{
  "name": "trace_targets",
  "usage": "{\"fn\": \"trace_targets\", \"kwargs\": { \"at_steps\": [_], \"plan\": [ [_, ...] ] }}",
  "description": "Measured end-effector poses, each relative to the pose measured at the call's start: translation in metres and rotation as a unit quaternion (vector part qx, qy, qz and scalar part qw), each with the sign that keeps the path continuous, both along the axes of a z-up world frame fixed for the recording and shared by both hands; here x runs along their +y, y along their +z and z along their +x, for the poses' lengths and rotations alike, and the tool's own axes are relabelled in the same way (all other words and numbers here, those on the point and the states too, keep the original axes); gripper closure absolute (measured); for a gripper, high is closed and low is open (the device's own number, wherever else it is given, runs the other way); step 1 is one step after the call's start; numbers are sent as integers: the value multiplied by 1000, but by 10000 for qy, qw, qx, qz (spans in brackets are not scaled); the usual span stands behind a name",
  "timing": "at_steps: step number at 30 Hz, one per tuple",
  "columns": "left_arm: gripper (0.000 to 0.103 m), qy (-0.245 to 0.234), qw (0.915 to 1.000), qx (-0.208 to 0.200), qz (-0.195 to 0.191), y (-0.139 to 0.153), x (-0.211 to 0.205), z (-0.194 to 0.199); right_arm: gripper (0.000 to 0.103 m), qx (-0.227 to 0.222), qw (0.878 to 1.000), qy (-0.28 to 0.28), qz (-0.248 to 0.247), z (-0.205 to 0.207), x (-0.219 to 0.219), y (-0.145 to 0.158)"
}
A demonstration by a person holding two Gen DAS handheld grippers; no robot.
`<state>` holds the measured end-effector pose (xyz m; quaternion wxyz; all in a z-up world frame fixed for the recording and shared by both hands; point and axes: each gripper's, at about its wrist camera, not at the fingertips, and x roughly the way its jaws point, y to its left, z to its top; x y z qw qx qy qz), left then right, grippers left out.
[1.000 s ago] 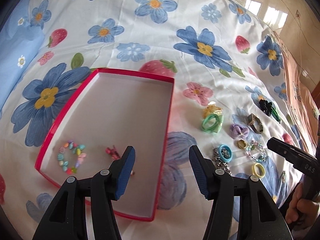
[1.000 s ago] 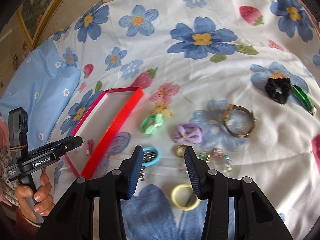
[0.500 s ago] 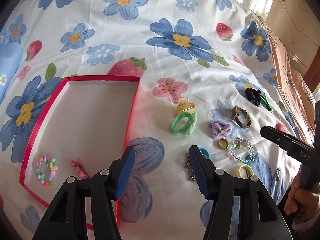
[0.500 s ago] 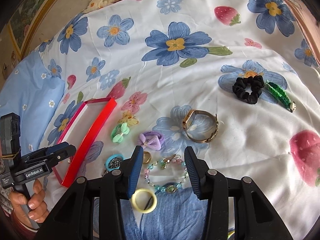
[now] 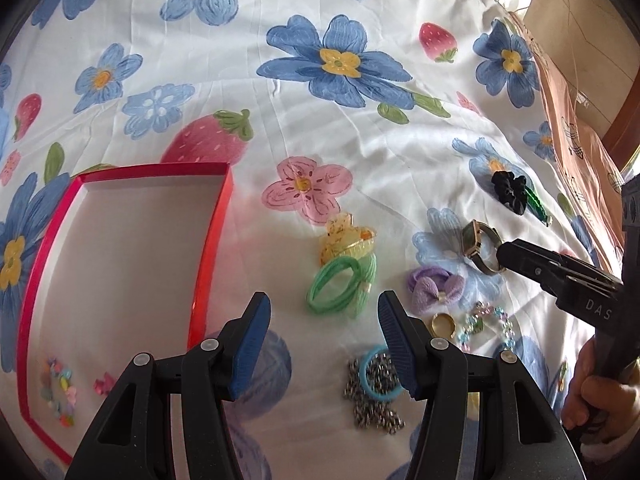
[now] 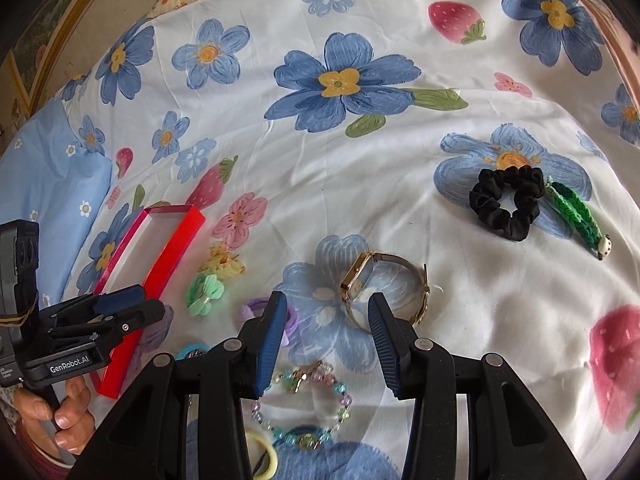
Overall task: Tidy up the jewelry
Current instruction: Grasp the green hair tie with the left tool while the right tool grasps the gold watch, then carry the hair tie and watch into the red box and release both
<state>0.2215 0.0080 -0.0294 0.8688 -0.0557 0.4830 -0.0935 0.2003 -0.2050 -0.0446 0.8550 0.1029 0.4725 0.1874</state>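
Observation:
A red box point(image 5: 216, 240) with a white floor lies at the left; a coloured bead bracelet point(image 5: 60, 388) and a small pink piece point(image 5: 103, 385) lie inside. My left gripper point(image 5: 324, 340) is open and empty, just right of the box, short of a green hair tie point(image 5: 340, 284). A blue ring on a silver chain point(image 5: 376, 376) lies by its right finger. My right gripper point(image 6: 326, 328) is open and empty, just short of a gold watch point(image 6: 384, 292), above a pastel bead bracelet point(image 6: 304, 400).
Loose pieces on the floral sheet: yellow clip point(image 5: 344, 236), purple bow point(image 5: 434, 286), gold ring point(image 5: 442, 324), black scrunchie point(image 6: 506, 202), green braided clip point(image 6: 576, 212), yellow ring point(image 6: 264, 460). A blue pillow point(image 6: 40, 192) lies at the left.
My left gripper has moved right, off the box toward the green hair tie. My right gripper has moved forward and right, past the bead bracelet toward the watch. Both stay open.

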Motion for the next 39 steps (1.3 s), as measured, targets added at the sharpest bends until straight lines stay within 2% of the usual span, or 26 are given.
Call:
{"fn": "trace_targets", "kwargs": {
  "at_steps": [9,10,11,12,14,20,27,39],
  "plan": [
    [49,-216,9994,244,146,-33,-22,33,60,237,9997,35,-106,24,5,-23],
    [57,-232,9993,263,155,-36,-23,35,61,261,9995,52,-140,25,6,-26],
    [73,-270,9991,304,145,-40,-24,36,69,284,9995,61,-156,26,6,-29],
    [75,-292,9990,326,124,-42,-25,37,80,321,9993,69,-164,26,7,-32],
    [85,-300,9991,282,105,-42,-25,37,91,343,9992,87,-206,26,7,-35],
    [87,-302,9995,95,-40,-26,-18,24,94,142,9994,122,-285,19,9,-25],
    [87,-159,9994,-121,-295,-2,6,-5,94,27,9998,194,-63,5,14,-8],
    [87,352,9982,-234,-426,19,63,-50,94,-177,9969,763,122,-16,68,19]
  ]
}}
